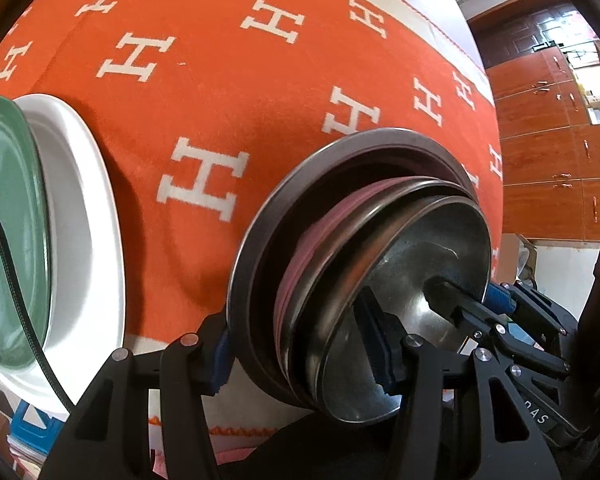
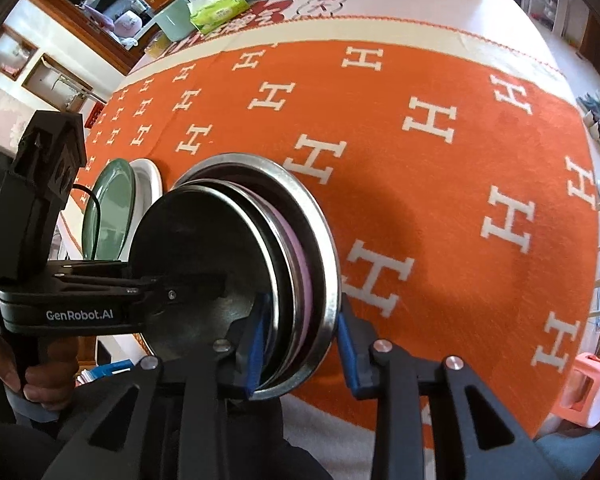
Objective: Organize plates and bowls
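Note:
A nested stack stands tilted on its edge over the orange cloth: a wide-rimmed steel bowl outermost, a pink bowl inside it, and steel bowls innermost. My left gripper clamps the near rims, one blue pad outside and one inside. My right gripper bites the opposite side, its pads pressing the rims. A green plate lies on a white plate at the left.
The orange cloth with white H letters covers the table. A tissue pack and containers sit at the far edge. A pink stool stands at the lower right. Wooden cabinets line the wall. A hand holds the left gripper's handle.

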### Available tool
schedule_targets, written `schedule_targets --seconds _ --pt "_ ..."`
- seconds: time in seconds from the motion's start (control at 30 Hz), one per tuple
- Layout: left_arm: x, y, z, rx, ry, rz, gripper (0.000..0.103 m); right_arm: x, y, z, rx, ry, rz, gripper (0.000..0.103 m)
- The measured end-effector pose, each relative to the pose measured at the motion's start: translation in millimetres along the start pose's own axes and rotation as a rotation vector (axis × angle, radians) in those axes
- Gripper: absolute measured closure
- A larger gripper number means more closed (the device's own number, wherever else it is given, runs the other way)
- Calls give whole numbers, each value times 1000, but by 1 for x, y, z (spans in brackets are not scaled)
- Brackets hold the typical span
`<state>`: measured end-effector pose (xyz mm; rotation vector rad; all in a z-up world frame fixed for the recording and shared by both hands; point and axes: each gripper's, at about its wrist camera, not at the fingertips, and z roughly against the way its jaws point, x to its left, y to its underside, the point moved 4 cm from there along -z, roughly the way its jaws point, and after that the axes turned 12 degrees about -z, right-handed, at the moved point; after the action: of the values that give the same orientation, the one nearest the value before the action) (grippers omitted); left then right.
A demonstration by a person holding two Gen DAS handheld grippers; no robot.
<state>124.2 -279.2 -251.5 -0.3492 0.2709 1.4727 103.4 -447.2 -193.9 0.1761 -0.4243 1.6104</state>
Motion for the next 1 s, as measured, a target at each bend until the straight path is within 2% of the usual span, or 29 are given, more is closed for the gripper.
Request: schedule_targets --seconds 0.47,1.0 --pt "-3 31 38 -53 -9 -33 51 37 18 26 -92 8 83 72" --pt "29 63 80 -87 -24 4 54 91 30 28 -120 -5 171 72"
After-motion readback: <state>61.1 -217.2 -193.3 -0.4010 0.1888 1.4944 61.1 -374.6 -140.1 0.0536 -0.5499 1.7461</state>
